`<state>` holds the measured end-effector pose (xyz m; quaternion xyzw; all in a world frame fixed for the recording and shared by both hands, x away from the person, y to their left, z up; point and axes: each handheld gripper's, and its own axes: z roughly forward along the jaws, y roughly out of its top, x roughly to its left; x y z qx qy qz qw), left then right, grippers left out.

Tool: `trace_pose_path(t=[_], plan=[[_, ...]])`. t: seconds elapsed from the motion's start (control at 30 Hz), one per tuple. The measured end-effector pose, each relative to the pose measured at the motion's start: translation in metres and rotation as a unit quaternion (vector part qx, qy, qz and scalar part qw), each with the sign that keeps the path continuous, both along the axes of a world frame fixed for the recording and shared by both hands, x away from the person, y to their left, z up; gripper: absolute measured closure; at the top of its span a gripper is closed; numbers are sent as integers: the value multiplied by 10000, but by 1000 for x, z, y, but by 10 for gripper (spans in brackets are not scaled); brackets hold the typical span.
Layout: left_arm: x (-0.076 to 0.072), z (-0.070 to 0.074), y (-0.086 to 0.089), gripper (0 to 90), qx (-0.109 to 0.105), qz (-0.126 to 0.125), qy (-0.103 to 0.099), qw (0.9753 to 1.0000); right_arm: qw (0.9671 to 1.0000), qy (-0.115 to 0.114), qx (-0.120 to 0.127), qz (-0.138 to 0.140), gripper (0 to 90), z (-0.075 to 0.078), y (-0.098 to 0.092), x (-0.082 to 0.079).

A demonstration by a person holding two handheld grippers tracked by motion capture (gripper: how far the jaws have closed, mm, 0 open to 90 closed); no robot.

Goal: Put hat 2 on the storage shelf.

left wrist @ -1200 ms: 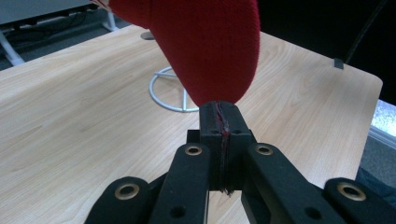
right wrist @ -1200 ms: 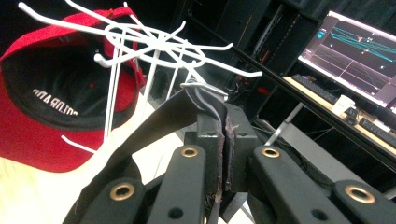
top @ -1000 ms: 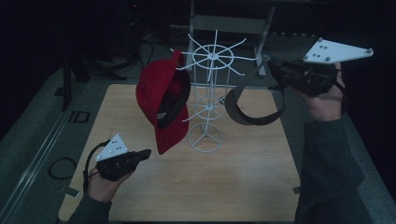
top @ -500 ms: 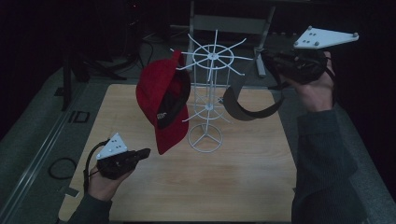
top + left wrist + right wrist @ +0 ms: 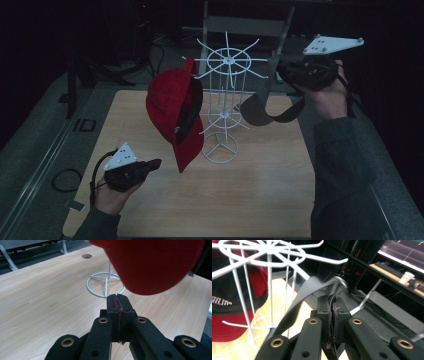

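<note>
Grey visor [image 5: 265, 107] is pinched by its strap in the right gripper [image 5: 287, 75], jaws closed on the fabric, held up beside the white wire hat rack [image 5: 223, 90] at the level of the top ring. Looks like the hanging step: strap needs to go over one of the free upper hooks [image 5: 332, 261] on the near right side. Next move calls for a short carry toward the hook tip, strap loop open toward it, then lower. Red cap [image 5: 177, 115] already hangs on the rack's left side, brim down, so that side is taken. Left gripper [image 5: 150, 165] sits low over the wooden counter [image 5: 260, 190], jaws closed, nothing held, just below the cap's brim [image 5: 150, 267]. Room: open space right of and above the rack; spokes are thin and close together, easy to snag. Rack base [image 5: 220, 150] is light wire, could tip if pushed.
</note>
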<state>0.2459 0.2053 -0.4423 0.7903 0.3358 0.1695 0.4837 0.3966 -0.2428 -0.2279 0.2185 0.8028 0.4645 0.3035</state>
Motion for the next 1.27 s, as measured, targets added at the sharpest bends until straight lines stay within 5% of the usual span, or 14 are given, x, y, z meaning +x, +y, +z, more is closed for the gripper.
trace_pose_path(t=[0.13, 0.77, 1.27], plan=[[0, 0, -1, 896, -17, 3, -4, 10000, 9999, 53, -115, -7, 834, -4, 0, 1], [0, 0, 0, 857, 8, 86, -24, 10000, 9997, 110, -202, -106, 288, -16, -8, -6], [2, -1, 1, 842, -1, 142, -24, 9999, 10000, 32, -10, -81, 190, -12, -29, -22]])
